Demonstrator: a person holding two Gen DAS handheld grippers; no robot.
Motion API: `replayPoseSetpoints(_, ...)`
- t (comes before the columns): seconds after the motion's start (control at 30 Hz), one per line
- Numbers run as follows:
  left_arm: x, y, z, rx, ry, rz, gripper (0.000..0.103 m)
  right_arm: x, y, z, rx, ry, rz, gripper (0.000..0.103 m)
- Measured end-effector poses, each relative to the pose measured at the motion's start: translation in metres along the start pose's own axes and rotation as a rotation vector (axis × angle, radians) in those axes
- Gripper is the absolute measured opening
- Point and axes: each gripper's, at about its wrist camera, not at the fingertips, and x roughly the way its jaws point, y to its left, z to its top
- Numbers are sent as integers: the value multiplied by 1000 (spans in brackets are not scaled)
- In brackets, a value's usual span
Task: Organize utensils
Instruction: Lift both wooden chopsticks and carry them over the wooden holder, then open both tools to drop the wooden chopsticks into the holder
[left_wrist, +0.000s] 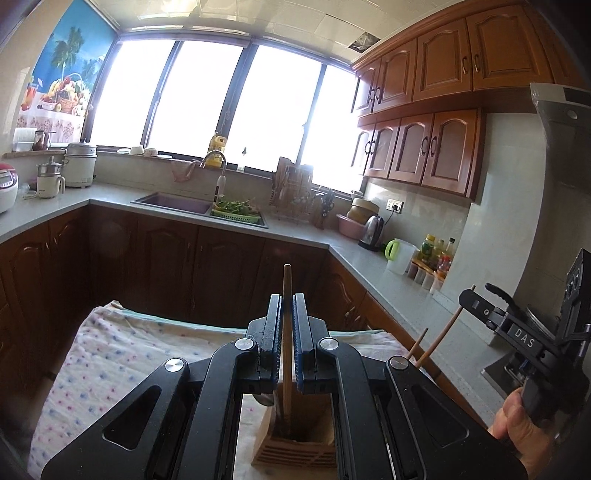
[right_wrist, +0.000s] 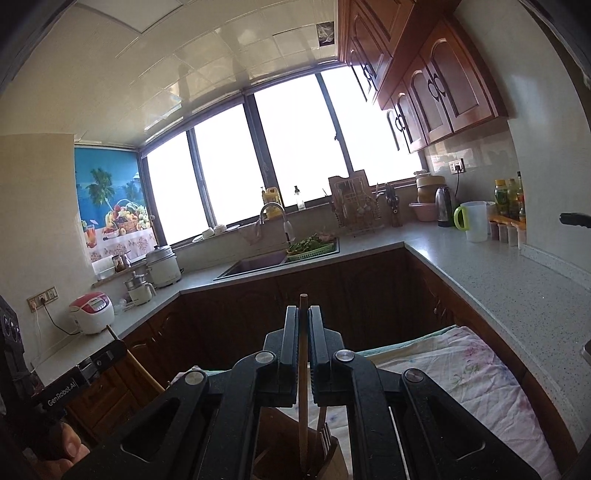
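Note:
My left gripper (left_wrist: 287, 306) is shut on a wooden utensil handle (left_wrist: 287, 332) that stands upright, its lower end inside a wooden utensil holder (left_wrist: 295, 443) on the cloth. My right gripper (right_wrist: 303, 321) is shut on a wooden stick (right_wrist: 303, 387) that reaches down into the same holder (right_wrist: 325, 458), where a fork (right_wrist: 325, 437) and another wooden handle also stand. In the left wrist view the right gripper (left_wrist: 476, 299) shows at the right, holding a thin stick (left_wrist: 439, 332). In the right wrist view the left gripper (right_wrist: 110, 350) shows at the left.
A dotted cloth (left_wrist: 122, 354) covers the small table under the holder. An L-shaped grey counter (left_wrist: 369, 266) carries a sink (left_wrist: 173, 203), a green basket of vegetables (left_wrist: 236, 212), a dish rack (left_wrist: 291, 199), a kettle (left_wrist: 373, 232), a jug (left_wrist: 400, 254) and bottles (left_wrist: 437, 254).

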Motion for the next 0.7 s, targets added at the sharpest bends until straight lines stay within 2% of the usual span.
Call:
replayPoseSetpoints(0.37, 25, 6, -43, -21, 114, 15, 5, 20, -10, -37, 24, 117, 0, 5)
replayPoseSetpoints(0.7, 26, 10, -42, -37, 125, 23, 5, 22, -10, -39, 23, 130, -5, 5)
